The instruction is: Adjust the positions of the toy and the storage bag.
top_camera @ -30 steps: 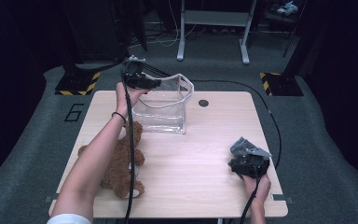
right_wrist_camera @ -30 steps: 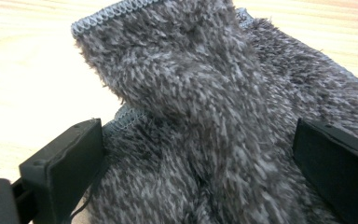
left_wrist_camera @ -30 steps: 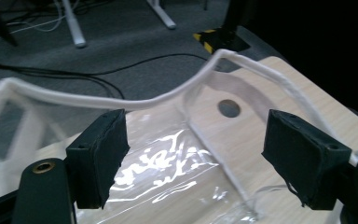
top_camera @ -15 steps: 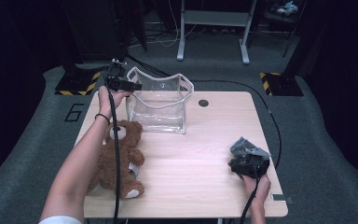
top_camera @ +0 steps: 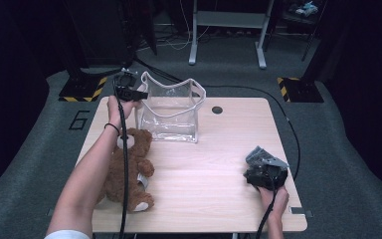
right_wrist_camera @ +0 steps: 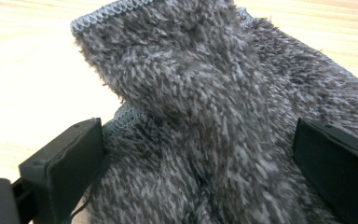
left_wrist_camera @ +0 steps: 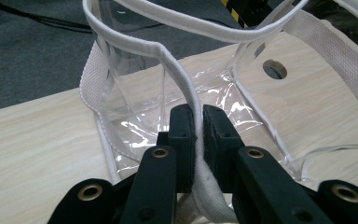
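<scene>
Clear plastic bag (top_camera: 171, 112) with white fabric trim stands upright and open on the wooden table (top_camera: 219, 199), its near-left rim caught by the left gripper (top_camera: 137, 93). In the left gripper view the left gripper (left_wrist_camera: 195, 122) has just been closing and now has its jaws pinched tight on the white trim band (left_wrist_camera: 186, 88), which runs up from between the pads and curves off along the bag's mouth; the transparent walls sit just beyond the jaw tips. Below that gripper's hand, alongside the forearm, a brown teddy bear (top_camera: 129, 172) lies on the table, near the bag but apart from it. Right gripper (top_camera: 264, 172) rests well apart from the bag. In the right gripper view the right gripper (right_wrist_camera: 200, 154) has jaws spread wide with a fuzzy grey cloth (right_wrist_camera: 214, 102) bunched between them; left pad touches the cloth edge, but no squeeze visible.
</scene>
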Demonstrator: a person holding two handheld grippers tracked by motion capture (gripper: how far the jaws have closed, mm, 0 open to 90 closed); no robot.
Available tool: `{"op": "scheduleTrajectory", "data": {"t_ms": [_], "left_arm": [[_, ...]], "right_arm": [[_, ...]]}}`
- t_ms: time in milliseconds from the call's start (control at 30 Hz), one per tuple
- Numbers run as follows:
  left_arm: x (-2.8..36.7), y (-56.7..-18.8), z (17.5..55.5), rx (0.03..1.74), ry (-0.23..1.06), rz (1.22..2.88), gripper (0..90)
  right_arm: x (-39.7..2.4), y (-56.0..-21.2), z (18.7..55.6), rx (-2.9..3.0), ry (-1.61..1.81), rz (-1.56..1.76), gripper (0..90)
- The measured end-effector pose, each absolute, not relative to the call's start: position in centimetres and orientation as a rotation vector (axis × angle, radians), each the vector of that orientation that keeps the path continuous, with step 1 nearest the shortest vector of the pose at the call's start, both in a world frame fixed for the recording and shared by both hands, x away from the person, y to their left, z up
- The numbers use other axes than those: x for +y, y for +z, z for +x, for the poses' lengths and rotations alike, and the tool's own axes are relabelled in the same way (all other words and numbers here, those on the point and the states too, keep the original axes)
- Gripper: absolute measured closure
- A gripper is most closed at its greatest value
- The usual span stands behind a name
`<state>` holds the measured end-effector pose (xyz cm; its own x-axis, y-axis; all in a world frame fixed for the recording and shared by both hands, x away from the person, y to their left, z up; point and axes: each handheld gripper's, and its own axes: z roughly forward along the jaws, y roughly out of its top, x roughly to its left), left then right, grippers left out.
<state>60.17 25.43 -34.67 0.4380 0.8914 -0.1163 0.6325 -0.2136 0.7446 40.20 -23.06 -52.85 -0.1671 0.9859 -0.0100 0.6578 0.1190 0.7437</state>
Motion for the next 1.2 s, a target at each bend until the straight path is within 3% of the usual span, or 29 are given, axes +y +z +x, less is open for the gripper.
{"op": "scheduleTrajectory", "data": {"t_ms": [833, 1200], "left_arm": [[21.3, -34.9, 60.4, 1.172, 0.408, 1.999, 82.3], [19.8, -35.0, 60.2, 1.133, 0.376, 2.004, 80.6]], "right_arm": [[-23.0, -52.7, 40.2, 1.903, 0.819, 1.584, 1.4], [-22.3, -49.0, 41.0, 1.952, 0.869, 1.502, 2.0]]}}
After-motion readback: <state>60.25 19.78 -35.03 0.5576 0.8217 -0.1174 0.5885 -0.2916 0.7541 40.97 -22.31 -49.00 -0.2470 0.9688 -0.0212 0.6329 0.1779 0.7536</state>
